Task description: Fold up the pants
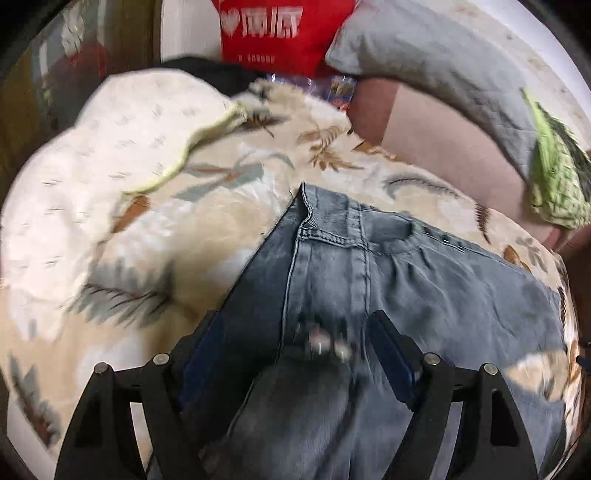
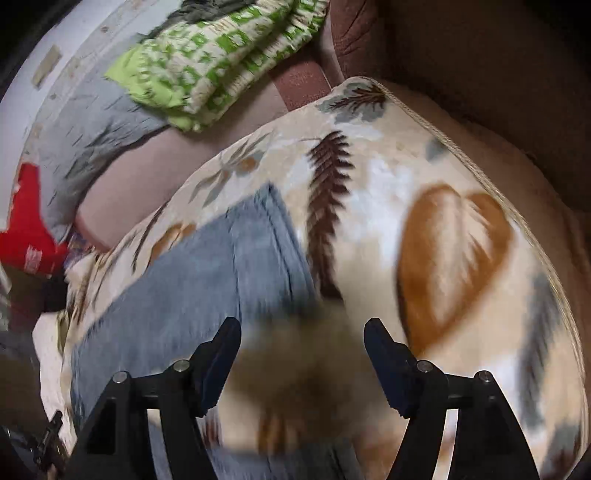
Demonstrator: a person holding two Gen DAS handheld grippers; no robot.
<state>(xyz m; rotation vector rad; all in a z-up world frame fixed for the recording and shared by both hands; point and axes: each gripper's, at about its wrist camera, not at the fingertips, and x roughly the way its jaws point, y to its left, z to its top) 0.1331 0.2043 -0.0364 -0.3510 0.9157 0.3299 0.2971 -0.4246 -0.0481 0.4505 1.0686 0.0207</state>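
Observation:
Faded blue jeans [image 1: 406, 280] lie on a cream blanket with a leaf print [image 1: 184, 229]. In the left wrist view their waistband and fly point away from me, and metal buttons [image 1: 325, 343] show blurred between my fingers. My left gripper [image 1: 295, 328] hovers over the fly with its jaws wide apart and nothing pinched. In the right wrist view one pale leg end of the jeans [image 2: 192, 280] lies at the left. My right gripper [image 2: 303, 328] stands open just beside that edge, over the blanket [image 2: 443, 258]. Both views are motion-blurred.
A red bag with white print [image 1: 280, 33] and a grey pillow [image 1: 424, 62] sit at the far side. A green checked cloth [image 2: 221, 66] lies on the pinkish-brown surface [image 1: 443, 136] beyond the blanket. A dark garment [image 1: 207, 72] is behind the blanket's far left.

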